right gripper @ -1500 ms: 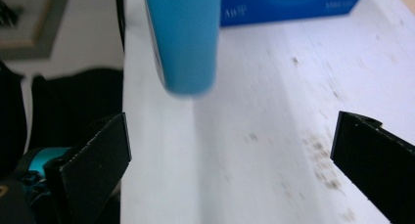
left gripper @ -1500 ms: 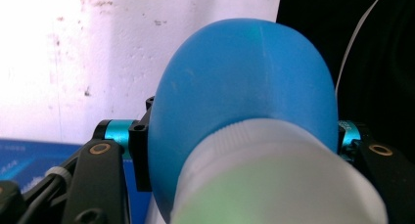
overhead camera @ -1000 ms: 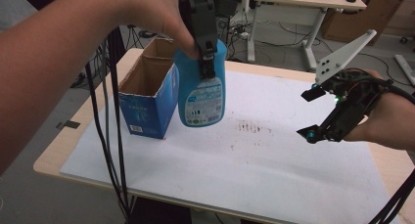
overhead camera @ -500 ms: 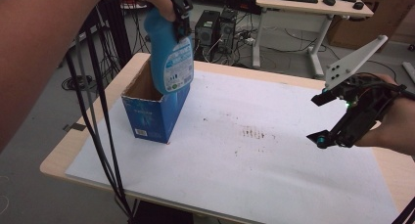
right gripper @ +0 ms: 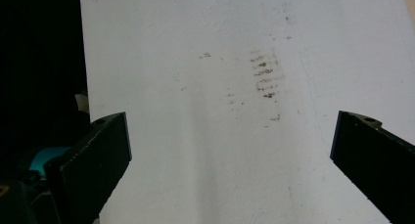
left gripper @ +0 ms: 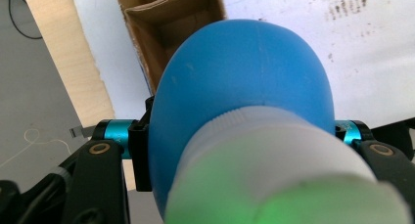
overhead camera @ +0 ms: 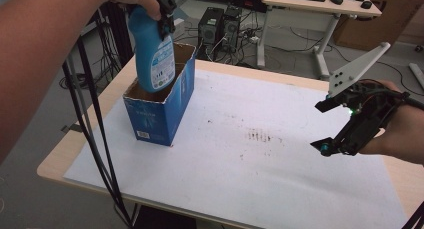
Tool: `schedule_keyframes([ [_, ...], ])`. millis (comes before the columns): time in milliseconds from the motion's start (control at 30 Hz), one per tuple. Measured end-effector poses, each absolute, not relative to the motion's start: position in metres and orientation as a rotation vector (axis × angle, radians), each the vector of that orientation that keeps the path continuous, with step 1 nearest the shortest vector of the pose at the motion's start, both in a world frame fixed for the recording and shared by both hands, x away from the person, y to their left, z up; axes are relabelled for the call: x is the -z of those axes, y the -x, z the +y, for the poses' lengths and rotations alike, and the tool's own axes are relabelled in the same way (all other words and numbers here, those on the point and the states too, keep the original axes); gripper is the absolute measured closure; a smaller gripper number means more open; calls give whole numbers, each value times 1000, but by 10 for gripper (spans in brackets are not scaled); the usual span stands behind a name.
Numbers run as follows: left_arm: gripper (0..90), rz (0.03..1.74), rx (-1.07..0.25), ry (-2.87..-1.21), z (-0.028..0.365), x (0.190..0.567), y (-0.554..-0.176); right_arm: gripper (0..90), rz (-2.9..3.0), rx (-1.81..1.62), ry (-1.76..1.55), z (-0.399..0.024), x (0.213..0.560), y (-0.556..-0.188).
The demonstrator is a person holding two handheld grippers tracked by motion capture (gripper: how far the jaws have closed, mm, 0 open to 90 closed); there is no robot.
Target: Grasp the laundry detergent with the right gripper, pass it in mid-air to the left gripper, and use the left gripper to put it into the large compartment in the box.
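Jaws of the left gripper (overhead camera: 165,11) are clamped on the blue bottle (overhead camera: 154,56) near its white cap, holding it upright with its base dipping into the open cardboard box (overhead camera: 160,109) at the desk's (overhead camera: 85,139) left end. The right gripper (overhead camera: 345,124) hovers above the white sheet (overhead camera: 250,189), jaws wide apart, holding nothing.

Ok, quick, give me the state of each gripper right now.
Left gripper: jaws shut on the blue bottle, held over the open blue box.
Right gripper: jaws open, holding nothing, above the white sheet.
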State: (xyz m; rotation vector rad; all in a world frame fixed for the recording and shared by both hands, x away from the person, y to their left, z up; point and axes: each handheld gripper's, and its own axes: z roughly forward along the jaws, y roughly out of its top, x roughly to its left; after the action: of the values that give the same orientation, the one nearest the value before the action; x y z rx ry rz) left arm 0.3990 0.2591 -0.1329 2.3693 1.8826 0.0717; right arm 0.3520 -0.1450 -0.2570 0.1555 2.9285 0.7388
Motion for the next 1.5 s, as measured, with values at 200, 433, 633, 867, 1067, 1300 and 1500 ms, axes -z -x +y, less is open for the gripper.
schedule_keyframes([
  [200, 380, 1820, -20, -2440, 270, 156, -407, 6, 2929, -731, -152, -141, 259, -352],
  [433, 380, 1599, 45, -2640, 274, 195, -415, 6, 2936, -713, -164, -141, 262, -351],
  [633, 380, 1396, 82, -2795, 271, 229, -421, 6, 2941, -699, -185, -141, 264, -350],
  [867, 379, 1103, 97, -2918, 267, 262, -425, 6, 2952, -681, -198, -137, 268, -352],
  [1067, 378, 956, 138, -2979, 270, 286, -427, 6, 2965, -659, -206, -135, 272, -353],
  [1300, 378, 878, 149, -2979, 271, 298, -431, 6, 2976, -660, -211, -131, 278, -355],
  [1500, 343, 898, 171, -2962, 275, 298, -434, 6, 2983, -662, -204, -128, 282, -357],
])
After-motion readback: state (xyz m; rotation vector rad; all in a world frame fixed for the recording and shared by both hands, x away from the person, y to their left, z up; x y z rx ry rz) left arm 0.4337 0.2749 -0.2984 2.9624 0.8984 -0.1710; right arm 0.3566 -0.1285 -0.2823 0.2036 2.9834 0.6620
